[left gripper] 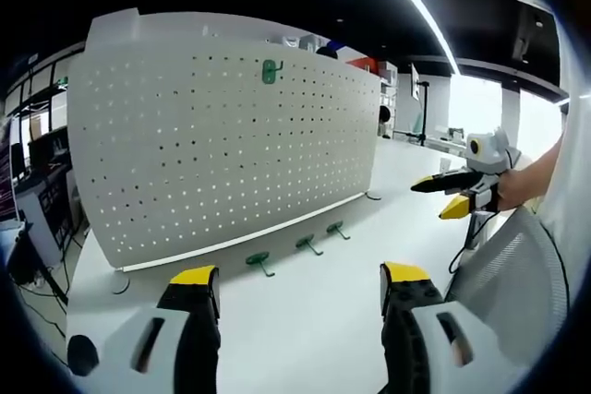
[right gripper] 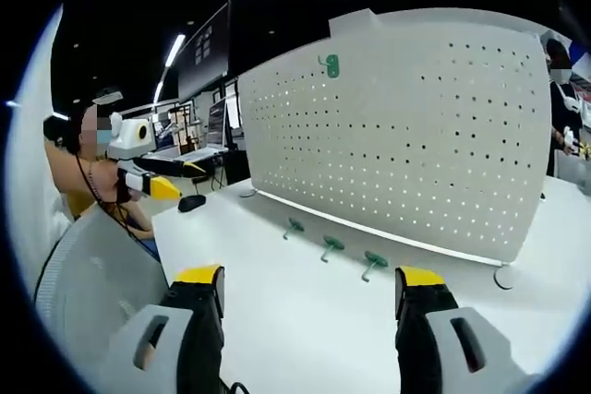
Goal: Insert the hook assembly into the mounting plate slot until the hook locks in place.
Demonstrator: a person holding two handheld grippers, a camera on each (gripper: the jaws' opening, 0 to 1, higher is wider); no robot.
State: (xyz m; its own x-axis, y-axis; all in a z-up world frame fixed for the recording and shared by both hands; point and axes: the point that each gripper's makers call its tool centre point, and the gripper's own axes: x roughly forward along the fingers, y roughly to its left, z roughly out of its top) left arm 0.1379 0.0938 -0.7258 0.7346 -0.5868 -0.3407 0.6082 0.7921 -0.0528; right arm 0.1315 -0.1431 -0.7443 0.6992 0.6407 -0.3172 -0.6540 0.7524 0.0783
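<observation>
White table (left gripper: 305, 316) underfoot. Mesh-backed chair (left gripper: 503, 288) at its edge. Black computer mouse (right gripper: 191, 202) rests on the table. Wall-mounted dark screen (right gripper: 205, 51) and lit ceiling strip (left gripper: 416, 5) visible overhead.

The left gripper (left gripper: 300, 288) rises from the bottom of its own view, yellow-tipped jaws wide apart and holding nothing. The right gripper (right gripper: 309, 288) stands likewise. At mid-right of the left gripper view, a hand (left gripper: 519, 186) grips the right gripper, jaws seemingly parted.

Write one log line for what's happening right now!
left gripper open | right gripper open | three green hooks on table | one hook on pegboard
</observation>
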